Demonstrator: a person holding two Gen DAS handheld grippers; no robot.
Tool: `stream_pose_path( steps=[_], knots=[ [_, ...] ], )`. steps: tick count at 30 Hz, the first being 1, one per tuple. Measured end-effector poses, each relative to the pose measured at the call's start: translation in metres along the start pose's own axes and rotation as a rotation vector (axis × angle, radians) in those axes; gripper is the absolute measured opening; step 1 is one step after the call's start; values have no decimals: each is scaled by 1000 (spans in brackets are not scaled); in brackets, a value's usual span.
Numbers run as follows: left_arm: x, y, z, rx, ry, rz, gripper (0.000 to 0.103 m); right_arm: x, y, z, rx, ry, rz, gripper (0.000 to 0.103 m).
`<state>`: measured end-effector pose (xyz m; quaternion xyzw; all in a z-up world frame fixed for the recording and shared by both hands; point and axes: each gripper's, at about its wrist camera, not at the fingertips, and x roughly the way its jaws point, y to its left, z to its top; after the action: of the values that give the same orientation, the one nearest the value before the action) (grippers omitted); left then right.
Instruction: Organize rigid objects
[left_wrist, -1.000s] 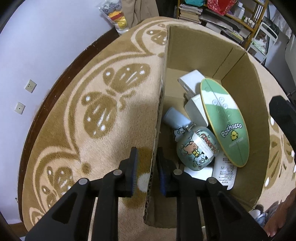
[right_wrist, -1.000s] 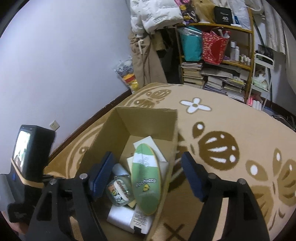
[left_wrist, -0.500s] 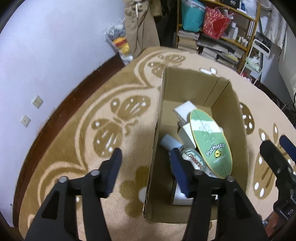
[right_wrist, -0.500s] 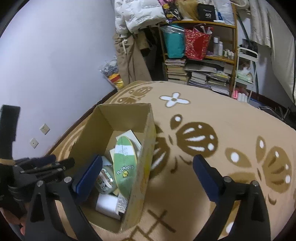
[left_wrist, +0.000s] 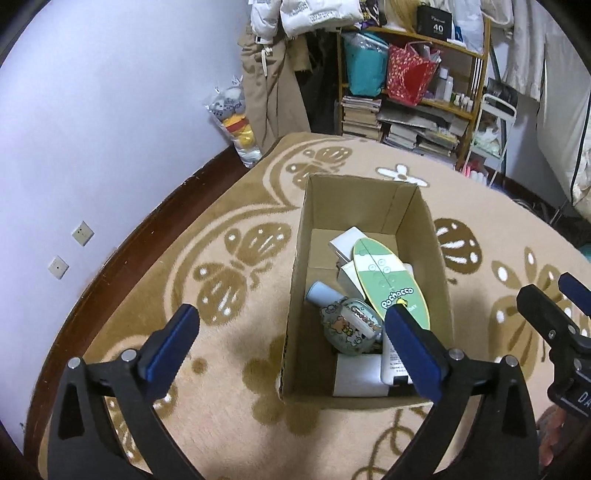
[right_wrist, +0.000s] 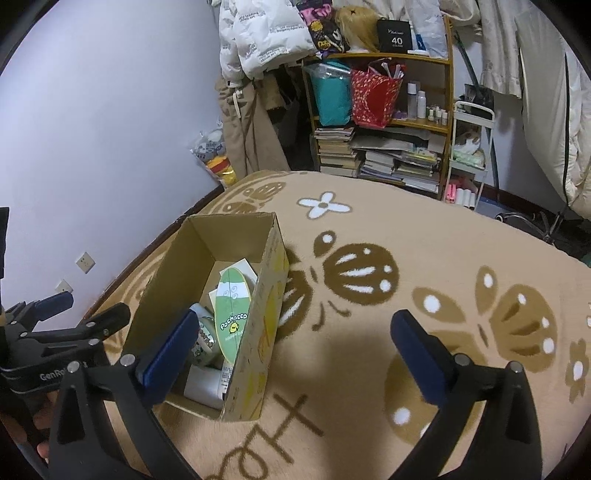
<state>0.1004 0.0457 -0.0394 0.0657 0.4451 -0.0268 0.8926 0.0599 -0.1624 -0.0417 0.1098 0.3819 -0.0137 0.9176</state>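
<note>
Between the blue-padded fingers (left_wrist: 171, 343) of the left gripper (left_wrist: 291, 345), whose jaws are opening, lies only carpet and the near left wall of the open brown cardboard box (left_wrist: 301, 295); nothing is gripped. The right gripper (right_wrist: 295, 349) stands wide and empty over the beige patterned carpet (right_wrist: 369, 369), just beside that box. Inside the box lie a green oval "Pochacco" board (left_wrist: 391, 282), a round cartoon-printed tin (left_wrist: 351, 326) and white cartons (left_wrist: 347, 242).

An open cardboard box (left_wrist: 369, 206) stands on the rug, holding a green oval board (left_wrist: 388, 280), a round tin (left_wrist: 351, 325) and white boxes (left_wrist: 347, 240).
</note>
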Motion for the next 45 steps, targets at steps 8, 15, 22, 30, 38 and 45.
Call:
stream_pose_path(
  steps=[8,15,22,30,38,45],
  knots=[
    [-46,13,-2,-31,-115,6,100,-39,0,3,-36,-62,2,103],
    [-96,21,-10,-50,-238,29,100,-75,2,1,-63,-136,31,103],
    [-133,36,-25,-109,-326,8,100,-111,4,-11,-83,-205,42,103],
    [-161,29,-44,-96,-421,-4,100,-143,-7,-26,-74,-306,48,103],
    [-169,12,-60,-47,-437,-24,100,-156,-16,-48,-86,-347,28,103],
    [-163,-2,-65,6,-431,17,100,-155,-25,-54,-54,-351,29,103]
  ],
)
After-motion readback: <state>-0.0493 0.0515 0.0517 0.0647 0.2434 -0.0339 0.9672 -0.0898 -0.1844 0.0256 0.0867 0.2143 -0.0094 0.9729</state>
